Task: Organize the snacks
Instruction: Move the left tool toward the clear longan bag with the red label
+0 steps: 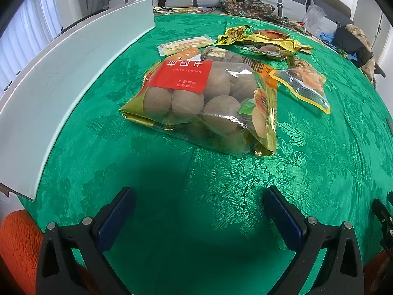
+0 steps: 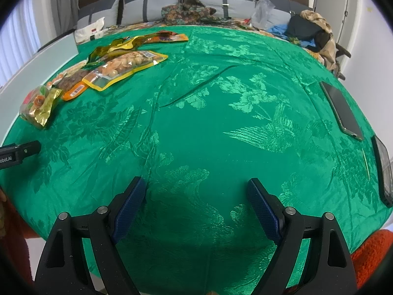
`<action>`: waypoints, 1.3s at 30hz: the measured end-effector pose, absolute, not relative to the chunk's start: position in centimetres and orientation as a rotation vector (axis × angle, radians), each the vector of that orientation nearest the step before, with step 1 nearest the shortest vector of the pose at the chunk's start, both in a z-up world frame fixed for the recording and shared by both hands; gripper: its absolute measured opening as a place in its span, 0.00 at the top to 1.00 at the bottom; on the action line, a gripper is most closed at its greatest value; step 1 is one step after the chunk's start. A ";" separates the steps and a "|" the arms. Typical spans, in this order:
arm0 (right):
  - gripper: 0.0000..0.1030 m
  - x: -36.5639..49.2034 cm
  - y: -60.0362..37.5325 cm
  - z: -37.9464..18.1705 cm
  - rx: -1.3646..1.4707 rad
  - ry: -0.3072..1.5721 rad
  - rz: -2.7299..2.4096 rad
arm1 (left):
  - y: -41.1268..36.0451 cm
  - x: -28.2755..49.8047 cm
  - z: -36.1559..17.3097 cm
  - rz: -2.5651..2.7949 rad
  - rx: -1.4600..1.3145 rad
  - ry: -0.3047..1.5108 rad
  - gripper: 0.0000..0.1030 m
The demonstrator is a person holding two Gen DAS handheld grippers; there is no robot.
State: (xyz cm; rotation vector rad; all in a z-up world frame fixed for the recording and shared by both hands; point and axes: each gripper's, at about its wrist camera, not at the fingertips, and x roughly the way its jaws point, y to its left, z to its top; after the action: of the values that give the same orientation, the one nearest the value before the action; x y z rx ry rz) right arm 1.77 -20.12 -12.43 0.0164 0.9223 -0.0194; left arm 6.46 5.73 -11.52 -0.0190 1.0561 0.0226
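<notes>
A clear bag of dried longan (image 1: 203, 103) with a red label lies on the green tablecloth (image 1: 196, 172), just ahead of my left gripper (image 1: 199, 209), which is open and empty. Behind it lie a pale wrapped bar (image 1: 184, 45), yellow packets (image 1: 258, 40) and an orange-edged nut pouch (image 1: 304, 83). In the right wrist view the same snacks lie at the far left: the longan bag (image 2: 39, 105), the nut pouch (image 2: 125, 68) and yellow packets (image 2: 118, 46). My right gripper (image 2: 196, 201) is open and empty over bare cloth (image 2: 221, 123).
A white box wall (image 1: 61, 78) stands along the table's left side. Two dark phones (image 2: 343, 110) (image 2: 383, 169) lie at the right edge. A bed with pillows, patterned cloth (image 2: 189, 12) and clothes is behind. The left gripper's body (image 2: 17, 152) shows at the left.
</notes>
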 end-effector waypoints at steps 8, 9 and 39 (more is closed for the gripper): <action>0.15 1.8 -20.2 -12.5 0.026 0.922 -0.017 | 5.7 6.5 -11.6 0.018 -0.017 1.052 0.00; 0.15 1.8 -20.1 -12.5 0.026 0.922 -0.017 | 5.7 6.4 -11.6 0.019 -0.017 1.052 0.00; 0.15 1.8 -20.2 -12.5 0.027 0.922 -0.016 | 9.1 8.6 -9.7 -0.106 -0.155 1.135 0.00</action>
State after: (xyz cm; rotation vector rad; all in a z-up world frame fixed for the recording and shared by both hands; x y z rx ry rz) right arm 1.85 -20.15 -12.54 0.0269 0.9216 -0.0160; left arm 8.60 9.11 -9.67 -0.1546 1.1350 -0.1056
